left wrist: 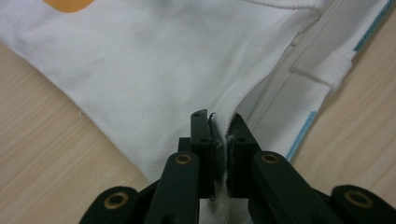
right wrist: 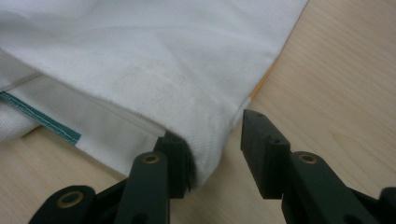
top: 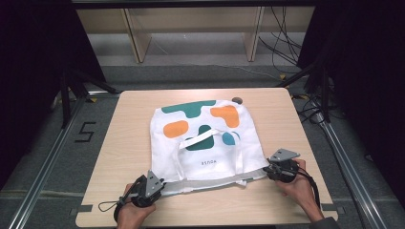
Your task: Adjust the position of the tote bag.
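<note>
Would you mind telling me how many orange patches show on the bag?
2: one orange patch on the bag's left, another upper right; its underside may hide more.

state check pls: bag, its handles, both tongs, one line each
tote bag: lying flat on the table, printed side up, mouth edge toward the person
bag handle: folded flat onto the bag
left tongs: shut on the bag's near left corner, fabric pinched between the jaws
right tongs: open, jaws straddling the bag's near right corner, one pad clear of the cloth
</note>
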A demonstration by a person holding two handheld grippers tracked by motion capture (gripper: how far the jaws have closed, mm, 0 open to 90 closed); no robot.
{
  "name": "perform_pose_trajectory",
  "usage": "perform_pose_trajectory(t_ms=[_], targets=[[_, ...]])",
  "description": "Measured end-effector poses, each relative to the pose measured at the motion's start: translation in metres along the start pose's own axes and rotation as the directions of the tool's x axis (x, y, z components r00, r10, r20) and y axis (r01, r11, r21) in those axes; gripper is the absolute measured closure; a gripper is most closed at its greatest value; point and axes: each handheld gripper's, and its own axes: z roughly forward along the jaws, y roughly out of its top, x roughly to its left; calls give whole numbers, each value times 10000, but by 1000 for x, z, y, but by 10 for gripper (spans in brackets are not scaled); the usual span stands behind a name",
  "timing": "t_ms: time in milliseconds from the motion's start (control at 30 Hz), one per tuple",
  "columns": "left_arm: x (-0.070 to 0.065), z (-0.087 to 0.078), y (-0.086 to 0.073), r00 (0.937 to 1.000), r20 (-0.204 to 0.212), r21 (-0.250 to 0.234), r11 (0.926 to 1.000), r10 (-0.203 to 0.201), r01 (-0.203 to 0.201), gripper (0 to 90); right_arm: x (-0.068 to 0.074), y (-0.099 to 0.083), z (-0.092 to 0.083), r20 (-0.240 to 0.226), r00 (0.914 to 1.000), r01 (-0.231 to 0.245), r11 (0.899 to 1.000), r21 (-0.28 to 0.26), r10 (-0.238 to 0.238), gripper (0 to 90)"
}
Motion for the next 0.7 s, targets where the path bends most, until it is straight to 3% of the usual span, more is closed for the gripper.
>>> perform_pose_trajectory(t_ms=[33,67,100,233,300,333,400,500,567,700], targets=[[0,0,0,10000,0,0,10000,0,0,830,0,0,0,0,10000,0,10000,0,0,641],[5,0,2,9987,9,-18,9987,511,-511,830,0,0,-1,-56,10000,-23,10000,-3,23,658],[2,0,1,10000,-69,100,9999,3,-3,828,1,0,-2,-200,9998,-90,10000,-33,89,720],[1,-1,2,9993,-279,130,9996,253,-249,842,8,4,-8,-37,9995,314,9995,42,-314,789],[2,-3,4,9993,-250,170,9995,282,-277,849,7,7,-16,47,9985,551,9980,-320,-550,797],[2,-1,3,9994,-311,-42,9999,138,-139,852,7,8,-22,-19,9995,324,9982,-503,-326,798],[3,-3,4,9999,-92,-2,9999,142,-142,856,8,8,-32,-42,9996,273,9961,-833,-278,798],[5,-2,4,9999,-52,-107,9998,158,-158,857,14,0,-39,-153,9997,196,9961,-856,-210,798],[6,-4,4,10000,-49,-205,9998,82,-83,857,18,-5,-43,-466,9988,-166,9957,-907,124,797],[7,-5,4,9998,-183,-412,9991,115,-123,859,24,-10,-53,-489,9988,-74,9946,-1036,23,797]])
